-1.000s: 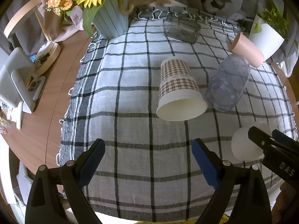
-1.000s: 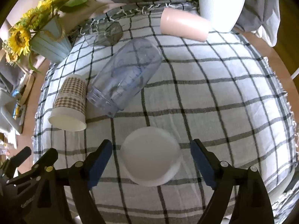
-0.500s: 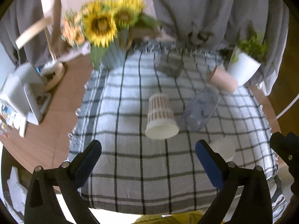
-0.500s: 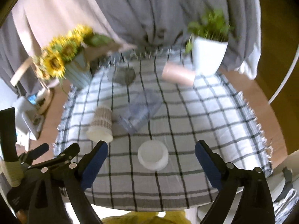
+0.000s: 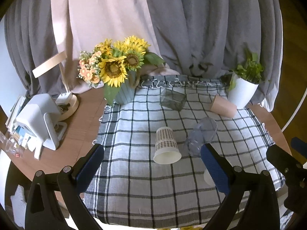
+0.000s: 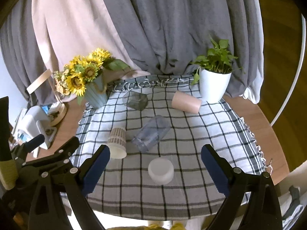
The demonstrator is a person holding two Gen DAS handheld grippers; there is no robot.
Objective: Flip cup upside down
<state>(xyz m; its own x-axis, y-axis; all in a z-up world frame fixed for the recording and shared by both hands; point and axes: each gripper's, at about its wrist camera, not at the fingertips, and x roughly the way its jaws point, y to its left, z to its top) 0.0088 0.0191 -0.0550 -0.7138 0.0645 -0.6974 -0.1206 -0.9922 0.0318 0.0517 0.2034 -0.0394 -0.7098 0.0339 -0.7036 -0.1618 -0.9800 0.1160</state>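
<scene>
A small white cup [image 6: 161, 170] stands upside down on the checked cloth [image 6: 191, 134] near the front; in the left wrist view [image 5: 207, 177] it is mostly hidden behind my finger. A houndstooth paper cup [image 5: 166, 145] [image 6: 117, 143], a clear plastic cup [image 5: 201, 137] [image 6: 151, 133], a pink cup [image 5: 223, 106] [image 6: 186, 102] and a dark glass [image 5: 172, 99] [image 6: 135, 100] lie on their sides. My left gripper [image 5: 152, 166] and my right gripper [image 6: 155, 169] are both open and empty, held back above the table's front edge.
A sunflower vase [image 5: 122, 92] stands at the back left and a white plant pot [image 6: 213, 85] at the back right. A white device [image 5: 38, 120] and a lamp base [image 5: 67, 105] sit on the bare wood at left. Curtains hang behind.
Both grippers have pulled up and back from the table, so the cups look smaller and farther. The white cup stays upside down on the cloth. Both grippers remain open.
</scene>
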